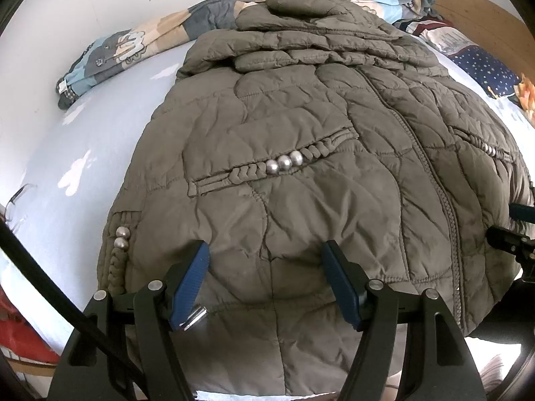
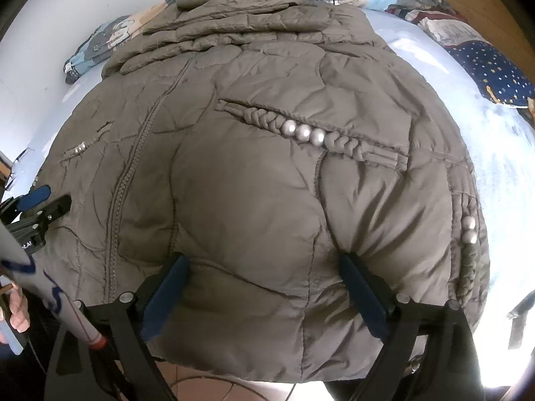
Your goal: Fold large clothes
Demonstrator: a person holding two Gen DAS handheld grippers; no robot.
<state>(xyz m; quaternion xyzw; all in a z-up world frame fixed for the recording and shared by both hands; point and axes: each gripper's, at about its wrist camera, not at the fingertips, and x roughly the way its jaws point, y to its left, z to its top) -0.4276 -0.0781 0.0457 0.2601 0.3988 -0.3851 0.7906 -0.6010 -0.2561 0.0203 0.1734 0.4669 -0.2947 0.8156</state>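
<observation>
Quilted olive coat (image 1: 301, 173) lies zipped, sleeves seemingly folded in.

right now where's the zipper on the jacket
The zipper runs down the jacket between the two beaded pockets, right of the left tool and left of the right tool.

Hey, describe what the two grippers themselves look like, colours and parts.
Both match. The left gripper has black angular linkage arms with round silver pivot pins, and two fingers faced with blue ribbed pads. A black cable runs past its left side. The right gripper has the same black frame, silver pins and darker-looking blue pads.
</observation>
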